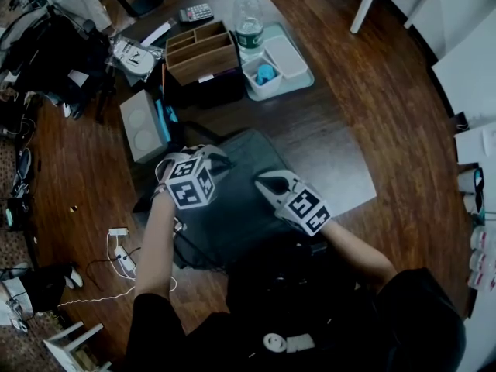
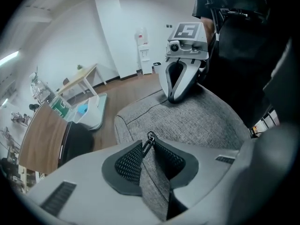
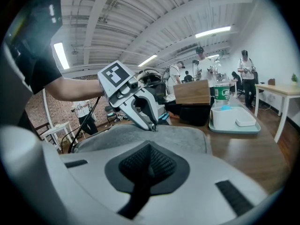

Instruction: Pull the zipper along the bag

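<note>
In the head view, a grey box (image 1: 139, 134) stands on the table (image 1: 325, 130) at the bag's 10 o'clock. The left gripper (image 2: 150, 145) comes down steeply on the bag's 9 o'clock side. Its jaws pinch a fold of the grey fabric, and the zipper pull (image 2: 150, 137) sticks up right at their tips. The bag (image 1: 232, 208), a soft grey one, lies flat in the middle of the table, just in front of the person. A thin dark seam line runs across its top toward the other gripper. The right gripper (image 3: 149, 150) sits at the bag's 3 o'clock, its tip resting on the fabric, its jaws pressed together with nothing showing between the pads. Beyond the bag, at 12 o'clock, stands a wooden box (image 1: 203, 51). To its right are a water bottle (image 1: 248, 18) and a pale tray (image 1: 298, 80) at about 1 o'clock.
</note>
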The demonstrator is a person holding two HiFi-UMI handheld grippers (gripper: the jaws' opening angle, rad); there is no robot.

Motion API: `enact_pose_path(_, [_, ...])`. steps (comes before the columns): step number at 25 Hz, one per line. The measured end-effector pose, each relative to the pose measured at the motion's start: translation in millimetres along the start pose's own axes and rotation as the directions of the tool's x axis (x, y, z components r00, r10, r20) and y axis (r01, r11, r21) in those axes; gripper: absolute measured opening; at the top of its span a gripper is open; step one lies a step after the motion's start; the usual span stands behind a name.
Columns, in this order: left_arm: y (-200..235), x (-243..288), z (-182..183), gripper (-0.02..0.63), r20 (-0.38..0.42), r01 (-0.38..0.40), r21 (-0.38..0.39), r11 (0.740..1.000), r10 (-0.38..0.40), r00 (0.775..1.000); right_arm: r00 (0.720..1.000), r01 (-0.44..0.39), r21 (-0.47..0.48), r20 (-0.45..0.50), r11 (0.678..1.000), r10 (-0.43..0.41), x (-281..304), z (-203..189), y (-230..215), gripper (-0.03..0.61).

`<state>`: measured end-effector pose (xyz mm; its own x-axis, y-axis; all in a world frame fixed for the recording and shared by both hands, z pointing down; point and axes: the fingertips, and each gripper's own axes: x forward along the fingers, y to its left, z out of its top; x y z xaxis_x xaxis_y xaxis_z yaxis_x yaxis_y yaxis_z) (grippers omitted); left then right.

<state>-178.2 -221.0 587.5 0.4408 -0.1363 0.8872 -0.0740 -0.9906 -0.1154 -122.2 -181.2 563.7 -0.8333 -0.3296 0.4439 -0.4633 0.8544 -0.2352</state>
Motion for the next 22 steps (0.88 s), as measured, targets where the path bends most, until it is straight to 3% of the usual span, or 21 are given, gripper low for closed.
enact_pose_path(5, [5, -3, 0, 0.119, 0.029, -0.015, -0.001, 1.0, 0.015, 0.999, 1.0, 0.001, 0.0, 0.0, 1.0, -0.001, 1, -1, 0, 0.009])
enact_pose_path(12, [5, 4, -3, 0.132, -0.01, 0.036, 0.055, 0.998, -0.035, 0.999, 1.0, -0.002, 0.003, -0.007, 1.0, 0.002, 3, -1, -1, 0.009])
enact_pose_path(17, [-1, 9, -4, 0.101, 0.021, 0.119, -0.04, 0.992, -0.118, 0.993, 1.0, -0.003, 0.006, -0.011, 1.0, 0.003, 2, -1, -1, 0.009])
enact_pose_path(22, [6, 1, -1, 0.082, 0.042, 0.042, -0.089, 0.995, -0.039, 0.998, 1.0, -0.005, -0.001, -0.007, 1.0, 0.005, 3, 1, -2, 0.009])
